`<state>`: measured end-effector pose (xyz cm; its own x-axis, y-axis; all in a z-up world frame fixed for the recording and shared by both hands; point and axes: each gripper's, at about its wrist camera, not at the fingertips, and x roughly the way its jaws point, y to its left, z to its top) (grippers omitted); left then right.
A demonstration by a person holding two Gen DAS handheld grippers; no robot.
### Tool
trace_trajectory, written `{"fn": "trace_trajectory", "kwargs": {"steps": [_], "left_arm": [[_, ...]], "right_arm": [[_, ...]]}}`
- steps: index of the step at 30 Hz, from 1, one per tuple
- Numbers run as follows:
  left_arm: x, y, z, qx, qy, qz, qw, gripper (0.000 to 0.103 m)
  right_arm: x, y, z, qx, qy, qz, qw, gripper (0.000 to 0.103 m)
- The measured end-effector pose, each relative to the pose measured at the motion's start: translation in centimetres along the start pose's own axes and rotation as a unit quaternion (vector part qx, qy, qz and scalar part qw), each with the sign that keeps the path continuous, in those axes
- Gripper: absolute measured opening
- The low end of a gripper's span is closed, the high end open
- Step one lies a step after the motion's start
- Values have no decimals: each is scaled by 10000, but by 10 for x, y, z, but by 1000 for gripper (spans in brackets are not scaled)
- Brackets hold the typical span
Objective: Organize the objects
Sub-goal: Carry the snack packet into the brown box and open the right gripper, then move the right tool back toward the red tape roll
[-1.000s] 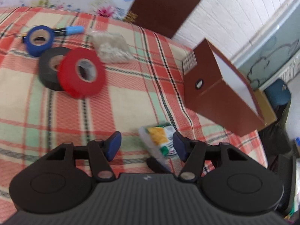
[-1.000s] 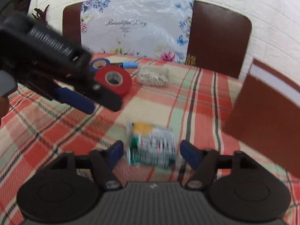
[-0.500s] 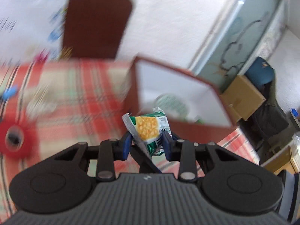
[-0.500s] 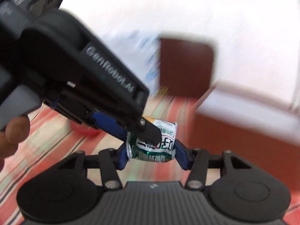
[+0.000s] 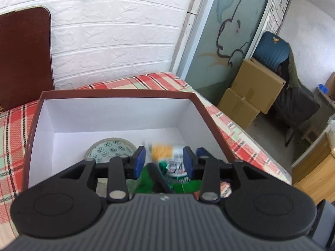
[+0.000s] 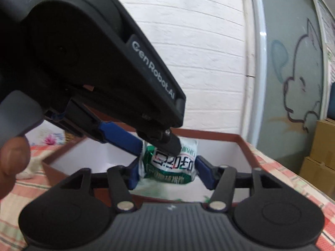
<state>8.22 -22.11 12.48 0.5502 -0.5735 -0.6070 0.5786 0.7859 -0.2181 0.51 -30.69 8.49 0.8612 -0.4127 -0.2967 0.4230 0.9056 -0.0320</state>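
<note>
Both grippers are over the open brown box (image 5: 211, 117), which stands on the bench covered by a red, green and cream checked cloth (image 5: 12, 133). The box has white inner walls and a brown rim.

From the left wrist view, the left gripper (image 5: 164, 162) points down into the box with its blue pads (image 5: 139, 161) apart and its jaws opening. The snack packet (image 5: 167, 156), yellow and green with white print, appears blurred between the pads; it does not seem pressed by them. Beside it in the box lies a round tin with a pale flower-pattern lid (image 5: 111, 149), and green wrapping shows lower down near the gripper body.

From the right wrist view, the right gripper (image 6: 167, 172) also has its jaws opening, and the same snack packet (image 6: 170, 164) sits in the gap. The right pad stands clear of the packet, and the left pad is just at its edge, so the grip reads as released. The left gripper (image 6: 155, 144) crosses the frame from the upper left, its tips at the top of the packet. A person's fingers (image 6: 12, 159) show at the left edge.

Behind the bench are a white brick-pattern wall (image 5: 115, 31), a dark brown chair back (image 5: 23, 58) and stacked cardboard boxes (image 5: 253, 90)
</note>
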Motion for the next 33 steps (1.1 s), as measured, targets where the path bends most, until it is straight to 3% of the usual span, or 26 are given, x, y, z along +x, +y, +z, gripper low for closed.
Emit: {"fn": "trace_trajectory", "kwargs": {"steps": [4, 11, 21, 33], "left_arm": [[-15, 2, -3, 337, -186, 584, 9976, 49], [-61, 28, -18, 617, -472, 1707, 9823, 49], [-118, 68, -57, 357, -617, 2265, 9714, 51], [-161, 160, -116, -605, -427, 2906, 9540, 51]], "right_arm": [[-6, -11, -1, 296, -1, 39, 9996, 66], [-41, 3, -1, 442, -131, 301, 9985, 67], [-68, 48, 8, 347, -50, 791, 9963, 68], [-85, 142, 2, -384, 354, 1612, 9855, 69]]}}
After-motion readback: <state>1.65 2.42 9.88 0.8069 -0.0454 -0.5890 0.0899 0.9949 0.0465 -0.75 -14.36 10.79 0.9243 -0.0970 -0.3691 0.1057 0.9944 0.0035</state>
